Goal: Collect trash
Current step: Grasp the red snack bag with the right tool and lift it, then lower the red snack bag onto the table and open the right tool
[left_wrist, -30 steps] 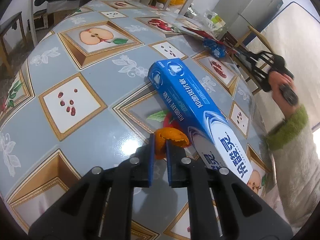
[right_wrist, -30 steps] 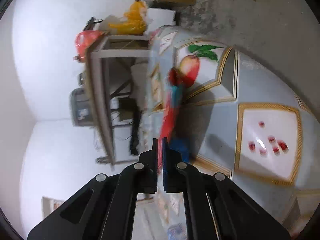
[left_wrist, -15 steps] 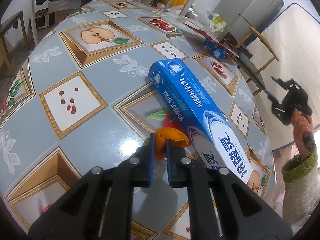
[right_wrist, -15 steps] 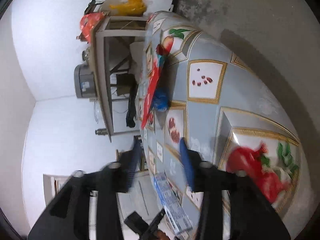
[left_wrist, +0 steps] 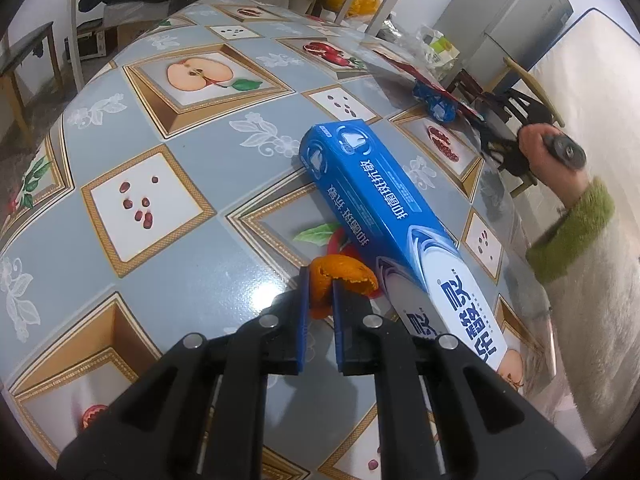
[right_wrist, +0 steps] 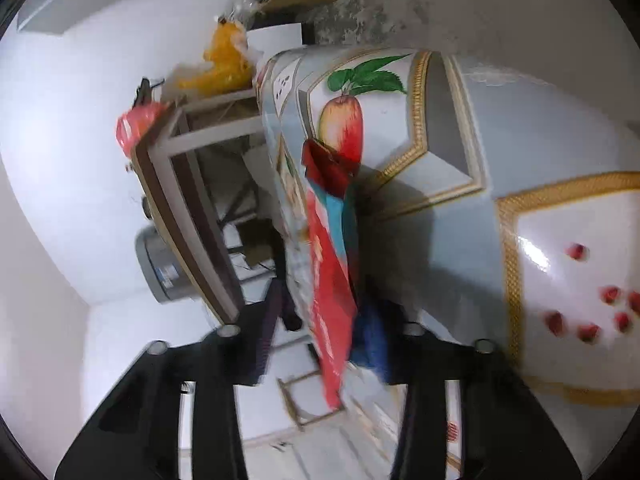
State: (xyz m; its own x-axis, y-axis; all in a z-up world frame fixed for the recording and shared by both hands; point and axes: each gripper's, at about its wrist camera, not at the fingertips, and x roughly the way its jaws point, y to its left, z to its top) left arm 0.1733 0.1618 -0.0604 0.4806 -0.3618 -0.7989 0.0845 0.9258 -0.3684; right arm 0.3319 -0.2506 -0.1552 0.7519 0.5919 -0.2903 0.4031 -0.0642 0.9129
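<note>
My left gripper [left_wrist: 320, 280] is shut on a curled piece of orange peel [left_wrist: 344, 276], just above the fruit-patterned table [left_wrist: 192, 272]. A long blue box [left_wrist: 380, 208] lies right beside the peel. At the table's far right edge lie a red wrapper [left_wrist: 404, 66] and a crumpled blue wrapper [left_wrist: 434, 102]. A hand in a green sleeve [left_wrist: 568, 228] brings my right gripper [left_wrist: 496, 136] up to them. In the right wrist view the red wrapper [right_wrist: 332, 280] hangs between the blurred fingers of the right gripper [right_wrist: 326, 328]. Its jaws are closing, with a gap still showing on both sides.
A side table [right_wrist: 192, 216] with orange and red bags stands beyond the far end of the table. A wooden chair [left_wrist: 532, 84] and a grey cabinet [left_wrist: 508, 12] stand off the right edge, and a mattress leans at far right.
The right gripper, shut at the red wrapper a second ago, pulled back and opened, and has returned with its fingers around the wrapper. The left gripper and the peel stayed still.
</note>
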